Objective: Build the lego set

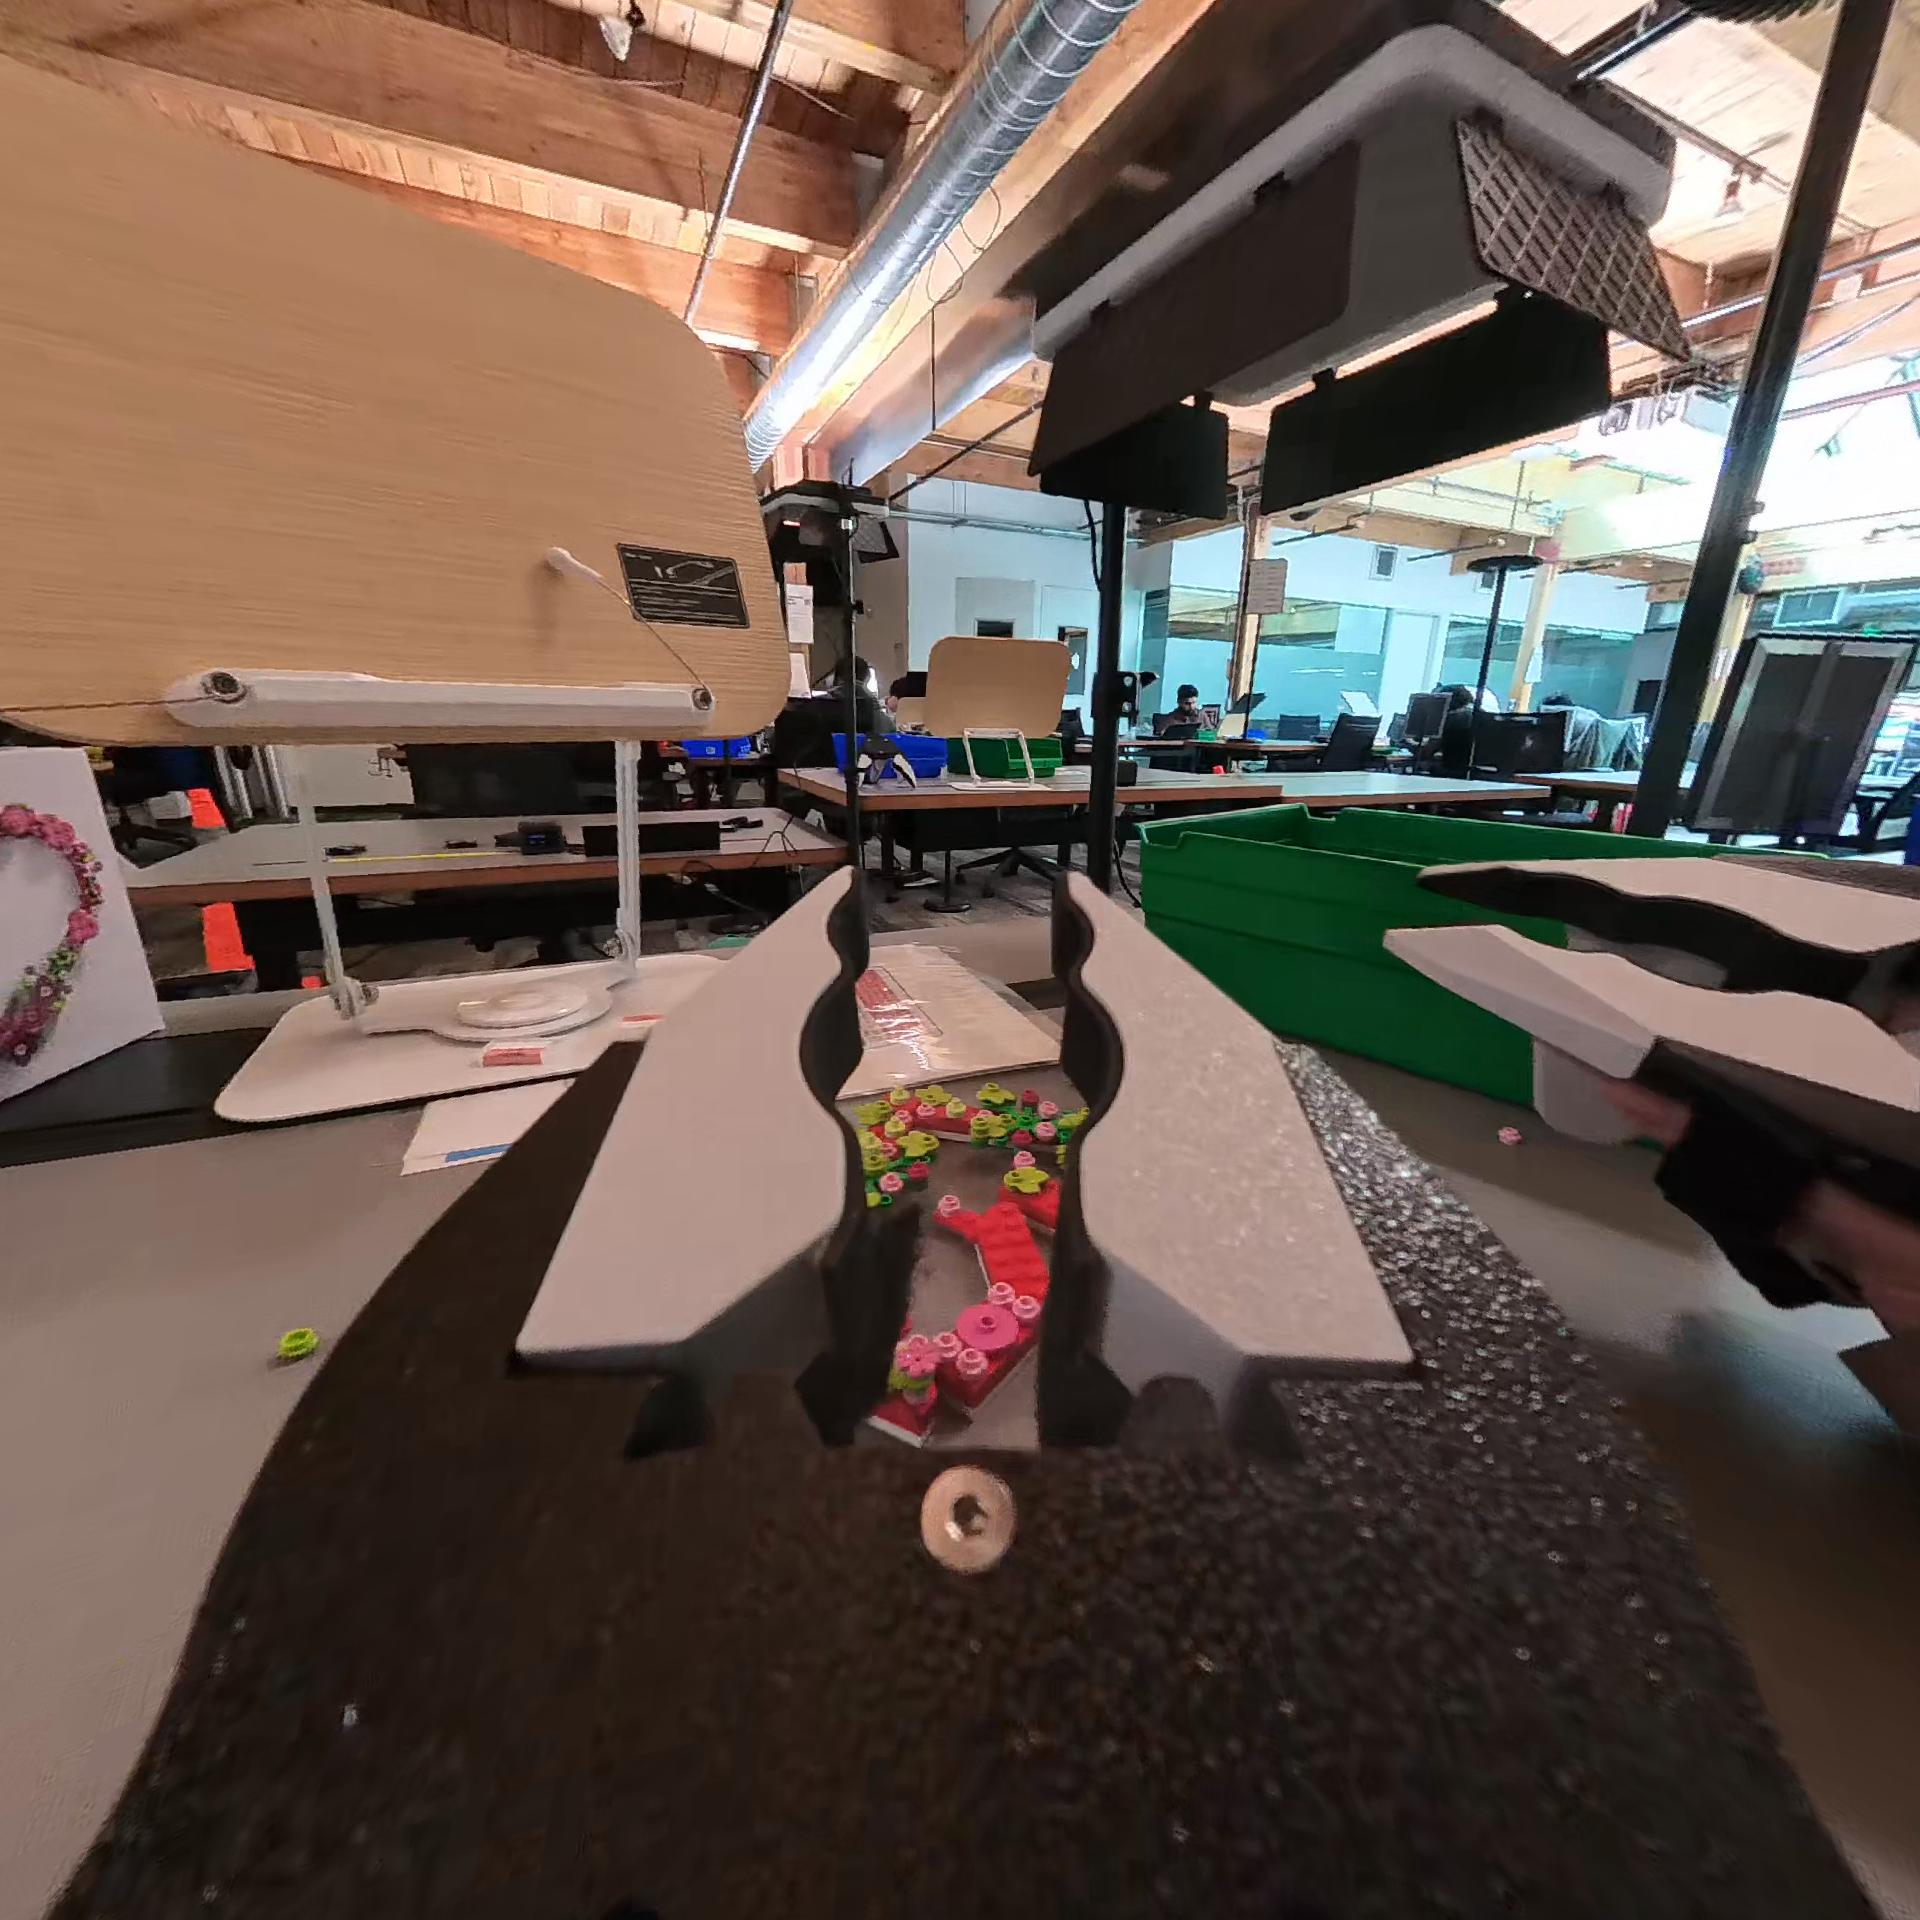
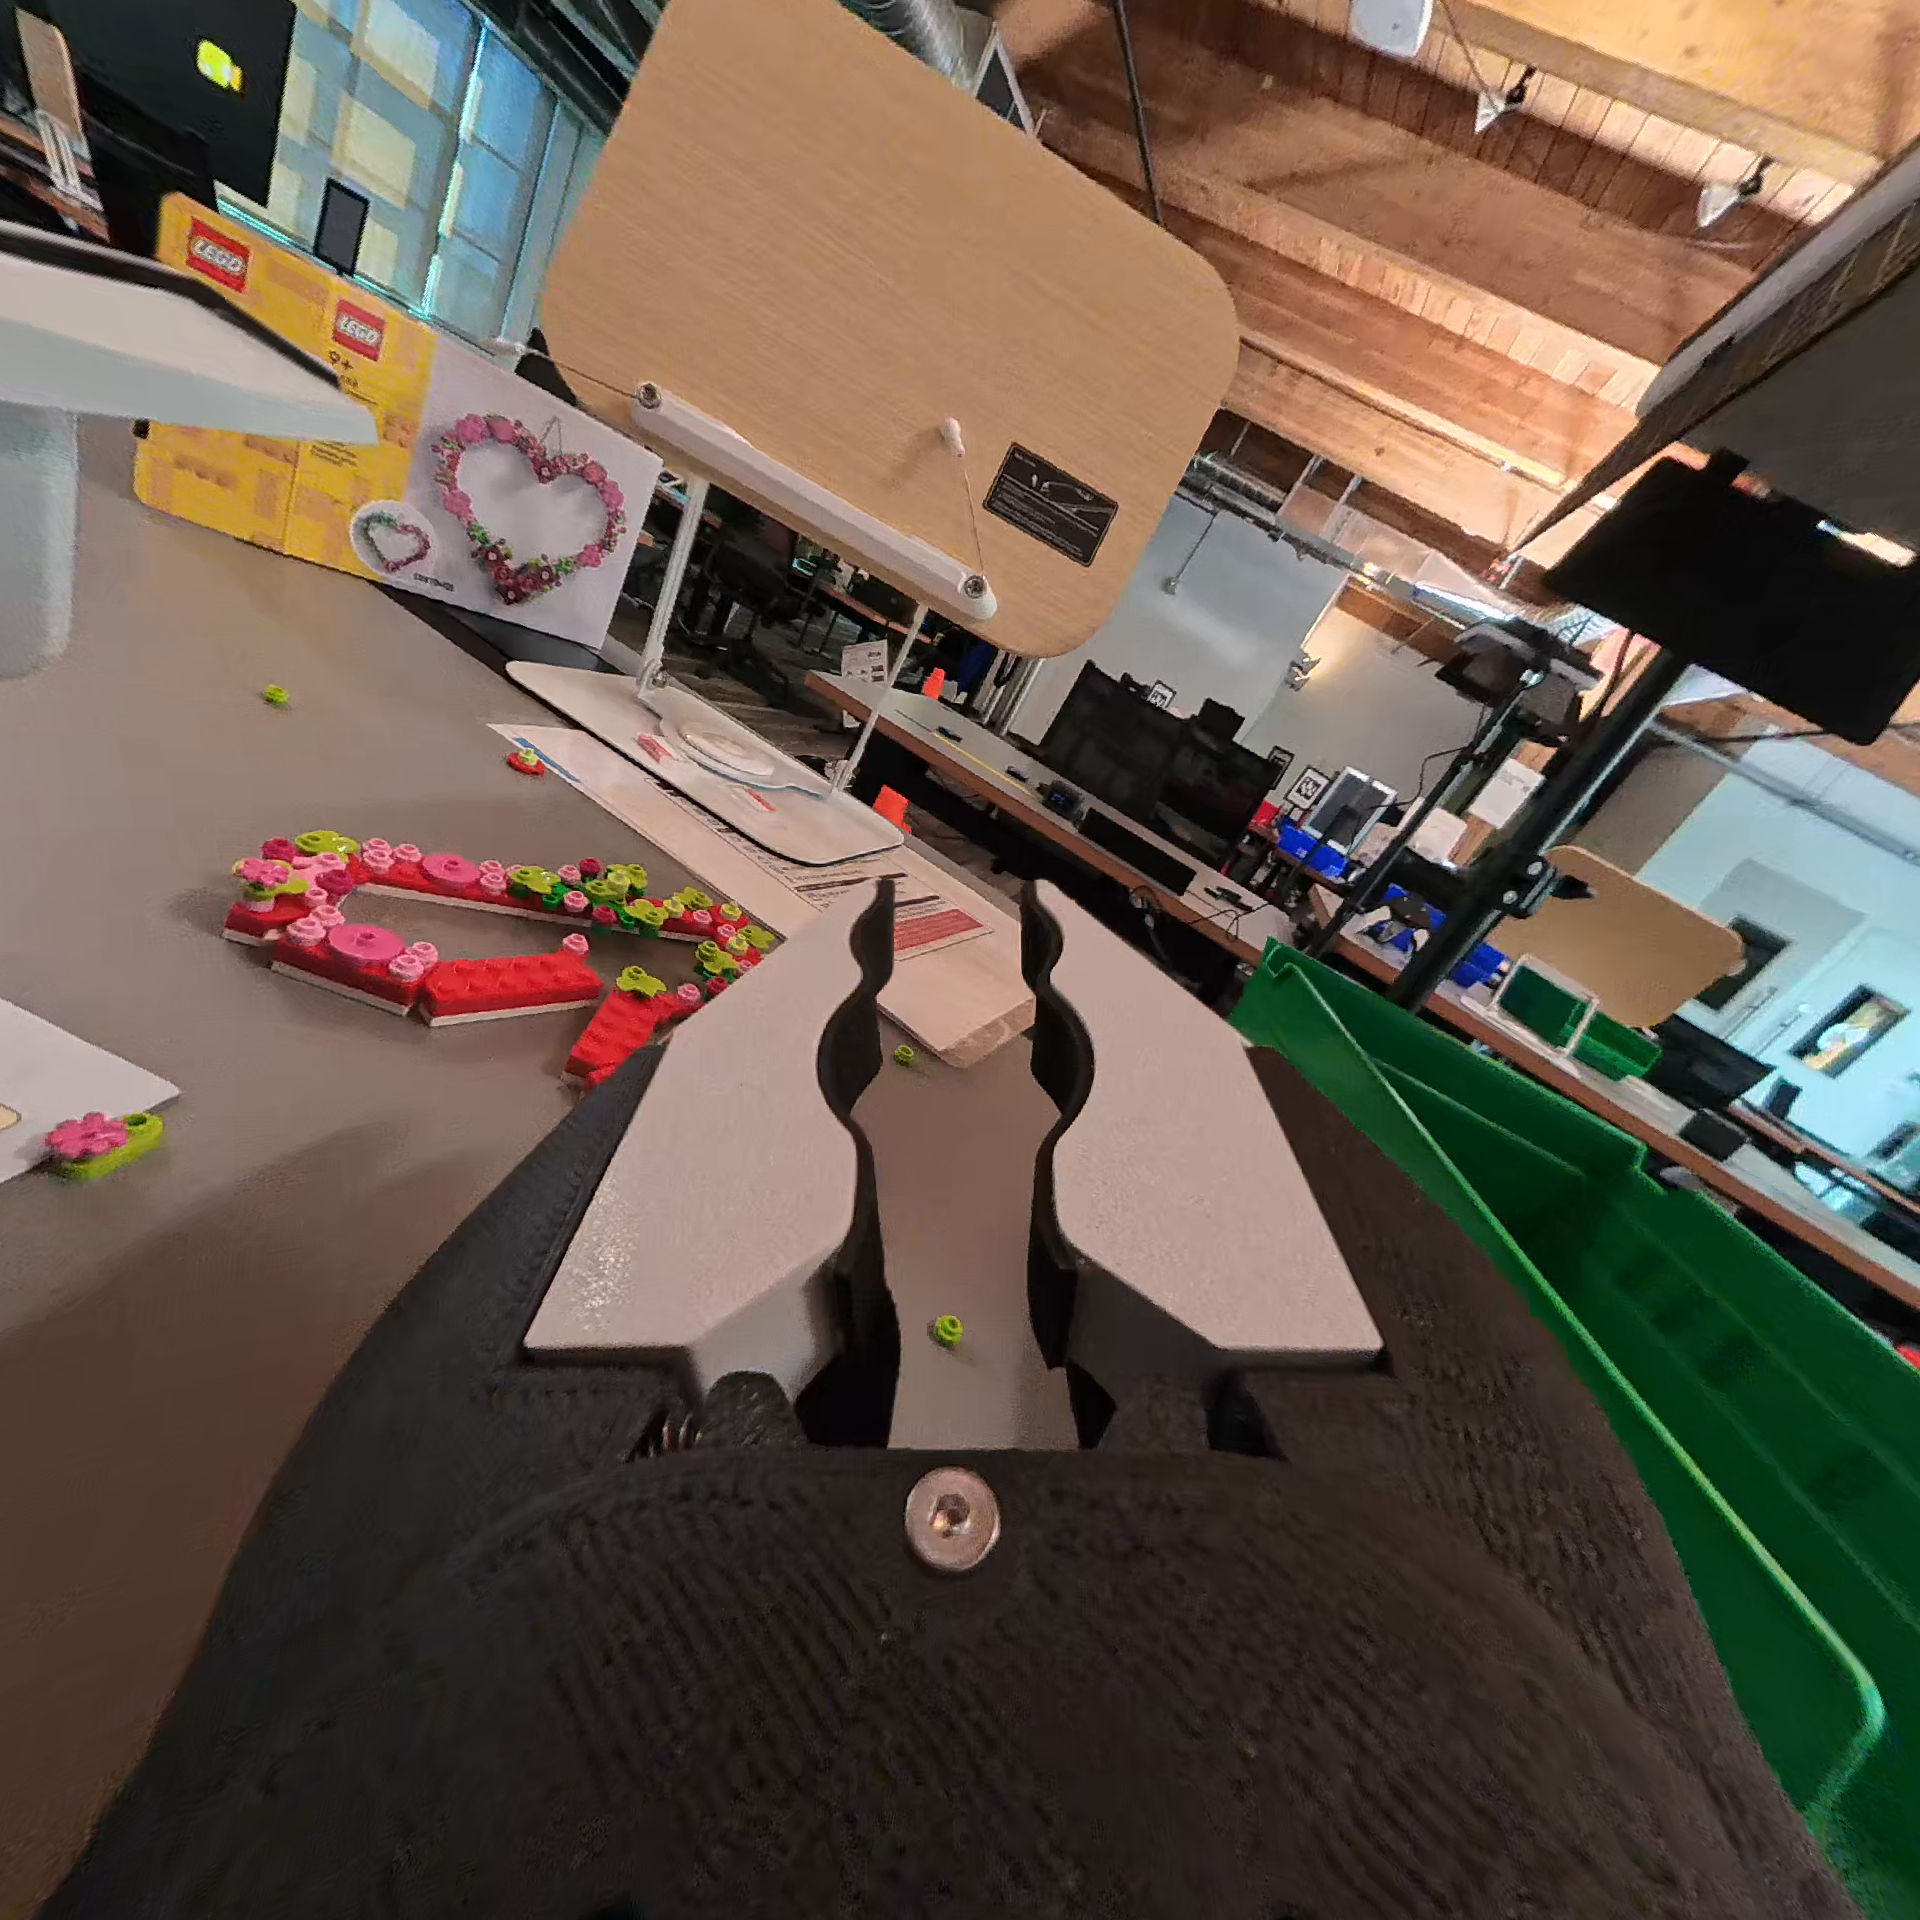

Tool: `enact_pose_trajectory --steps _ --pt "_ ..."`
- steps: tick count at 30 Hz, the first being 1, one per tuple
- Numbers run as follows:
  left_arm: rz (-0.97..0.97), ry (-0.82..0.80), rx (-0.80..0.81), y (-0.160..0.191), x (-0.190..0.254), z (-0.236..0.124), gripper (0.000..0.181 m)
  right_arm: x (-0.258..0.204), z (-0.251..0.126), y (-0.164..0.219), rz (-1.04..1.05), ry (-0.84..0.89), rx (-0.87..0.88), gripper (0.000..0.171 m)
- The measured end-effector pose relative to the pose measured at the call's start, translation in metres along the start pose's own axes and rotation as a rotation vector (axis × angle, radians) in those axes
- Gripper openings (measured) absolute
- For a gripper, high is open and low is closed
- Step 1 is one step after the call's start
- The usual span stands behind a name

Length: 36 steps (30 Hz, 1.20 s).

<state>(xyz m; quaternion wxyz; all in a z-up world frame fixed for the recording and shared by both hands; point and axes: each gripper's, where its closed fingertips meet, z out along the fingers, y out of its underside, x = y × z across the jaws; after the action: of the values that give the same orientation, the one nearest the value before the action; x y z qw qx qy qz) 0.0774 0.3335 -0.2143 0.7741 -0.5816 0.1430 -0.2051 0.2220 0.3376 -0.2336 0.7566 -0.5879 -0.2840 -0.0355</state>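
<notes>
I hold the left gripper [image 1: 956,935] over the heart model [image 1: 971,1236], fingers apart, empty, framing it | right gripper [image 2: 956,914] fingers apart, empty; model at its 10 o'clock [image 2: 468,935] on the surface [image 2: 208,1299], loose green stud [image 2: 947,1330] between them, likely next pick.

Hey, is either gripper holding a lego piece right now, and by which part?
Neither. The left gripper is open above the red heart build, and the right gripper is open over bare table.
</notes>
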Motion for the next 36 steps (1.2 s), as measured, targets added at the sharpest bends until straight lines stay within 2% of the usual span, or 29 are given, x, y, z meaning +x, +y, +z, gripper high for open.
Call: enact_pose_trajectory --steps 11,15,18,21,23,26,32,36 --pt "0.019 0.004 0.017 -0.007 -0.001 -0.001 0.037 -0.001 -0.006 -0.004 0.031 -0.012 -0.024 0.017" --pt "0.039 0.145 -0.019 -0.007 0.021 0.001 0.030 0.010 -0.007 -0.008 -0.023 0.057 -0.007 0.016" --pt "0.122 0.249 -0.145 0.006 0.036 0.007 0.024 0.023 -0.008 -0.002 0.013 0.092 -0.016 0.016" --pt "0.156 0.404 -0.410 0.034 0.061 0.006 0.031 0.029 -0.014 -0.001 0.047 0.094 -0.006 0.016" --pt "0.170 0.521 -0.589 0.054 0.080 -0.006 0.021 0.022 -0.018 0.003 -0.016 0.028 -0.021 0.015" --pt "0.161 0.604 -0.777 0.081 0.097 -0.019 0.025 0.017 -0.023 0.012 -0.139 -0.059 -0.025 0.013" --pt "0.208 0.645 -1.008 0.122 0.107 -0.023 0.029 0.017 -0.016 0.018 -0.050 -0.159 -0.002 0.013" --pt "0.213 0.665 -0.997 0.130 0.110 -0.015 0.028 0.015 -0.017 0.017 -0.019 -0.187 0.013 0.012"
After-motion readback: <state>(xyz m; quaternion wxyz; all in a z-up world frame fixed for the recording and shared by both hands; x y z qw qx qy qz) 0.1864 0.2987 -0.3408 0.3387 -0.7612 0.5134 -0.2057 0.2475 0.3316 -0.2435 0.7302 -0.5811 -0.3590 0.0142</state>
